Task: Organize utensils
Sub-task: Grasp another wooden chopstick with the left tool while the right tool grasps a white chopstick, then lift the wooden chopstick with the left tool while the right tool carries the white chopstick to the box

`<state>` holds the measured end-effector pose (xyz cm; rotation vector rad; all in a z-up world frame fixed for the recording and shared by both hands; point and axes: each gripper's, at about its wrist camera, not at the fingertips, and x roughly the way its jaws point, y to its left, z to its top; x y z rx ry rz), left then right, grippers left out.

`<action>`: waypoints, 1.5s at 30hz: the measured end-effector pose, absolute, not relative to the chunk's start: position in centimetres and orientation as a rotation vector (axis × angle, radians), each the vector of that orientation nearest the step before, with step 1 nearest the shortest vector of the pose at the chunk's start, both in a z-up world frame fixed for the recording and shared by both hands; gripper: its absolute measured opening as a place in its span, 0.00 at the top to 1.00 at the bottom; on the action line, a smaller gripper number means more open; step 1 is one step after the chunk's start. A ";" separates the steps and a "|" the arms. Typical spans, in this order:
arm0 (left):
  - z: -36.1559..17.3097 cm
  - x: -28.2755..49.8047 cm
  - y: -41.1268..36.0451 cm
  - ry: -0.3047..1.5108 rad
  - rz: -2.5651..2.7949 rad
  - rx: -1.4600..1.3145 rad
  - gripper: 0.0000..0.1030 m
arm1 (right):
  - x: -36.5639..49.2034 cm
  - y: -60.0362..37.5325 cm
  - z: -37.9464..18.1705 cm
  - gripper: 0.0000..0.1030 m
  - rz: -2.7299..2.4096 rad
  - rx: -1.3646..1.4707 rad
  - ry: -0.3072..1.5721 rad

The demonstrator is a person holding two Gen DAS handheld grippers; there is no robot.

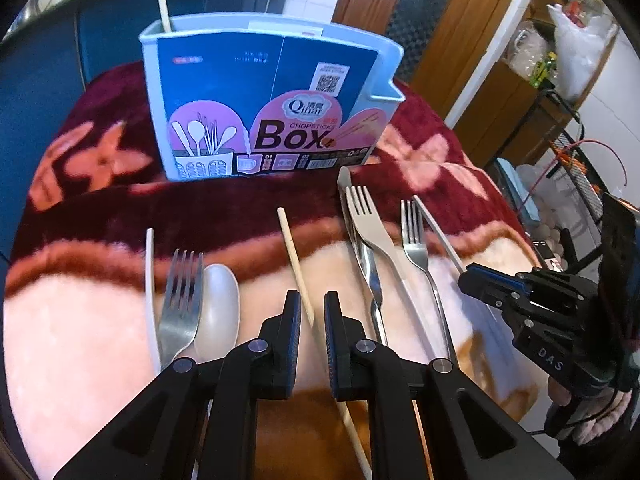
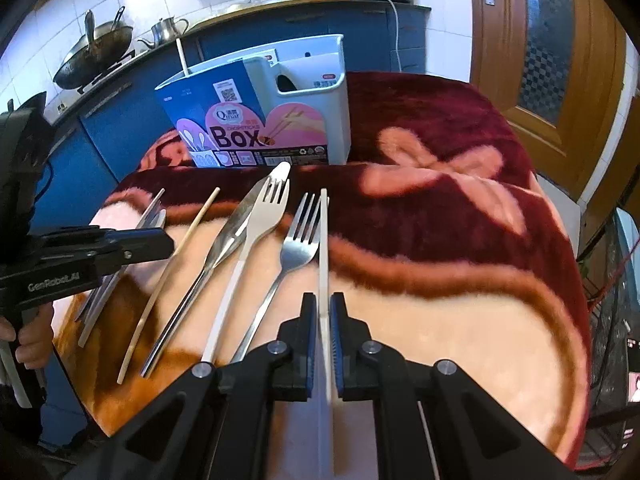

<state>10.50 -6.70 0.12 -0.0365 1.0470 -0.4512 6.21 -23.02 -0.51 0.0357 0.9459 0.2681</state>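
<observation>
Tilting down, right gripper (image 2: 321,322) pinching white chopstick (image 2: 323,240); left gripper (image 1: 312,312) alongside.

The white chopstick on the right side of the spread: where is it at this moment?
In the right wrist view the white chopstick is clamped in the right gripper, just right of the steel fork, pointing toward the box.

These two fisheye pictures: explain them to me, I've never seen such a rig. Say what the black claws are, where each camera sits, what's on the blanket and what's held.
A person holds one black two-finger claw in each hand; a camera on each looks along its fingers. The left claw straddles a wooden chopstick, nearly shut; whether it grips is unclear. The right claw is shut on a white chopstick. On the flowered blanket lie forks, a knife and a white spoon, before a chopsticks box.
</observation>
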 end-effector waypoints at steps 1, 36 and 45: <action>-0.1 10.9 -6.8 1.061 -0.452 -0.038 0.89 | 6.4 -23.0 -0.5 0.91 0.272 0.037 0.951; 6.4 10.7 -4.5 0.760 -0.478 -0.156 0.96 | 5.8 -24.3 4.8 0.94 0.319 0.166 0.645; 12.4 13.9 -1.7 0.532 -0.387 -0.215 0.96 | 5.5 -24.6 7.3 0.94 0.301 0.188 0.486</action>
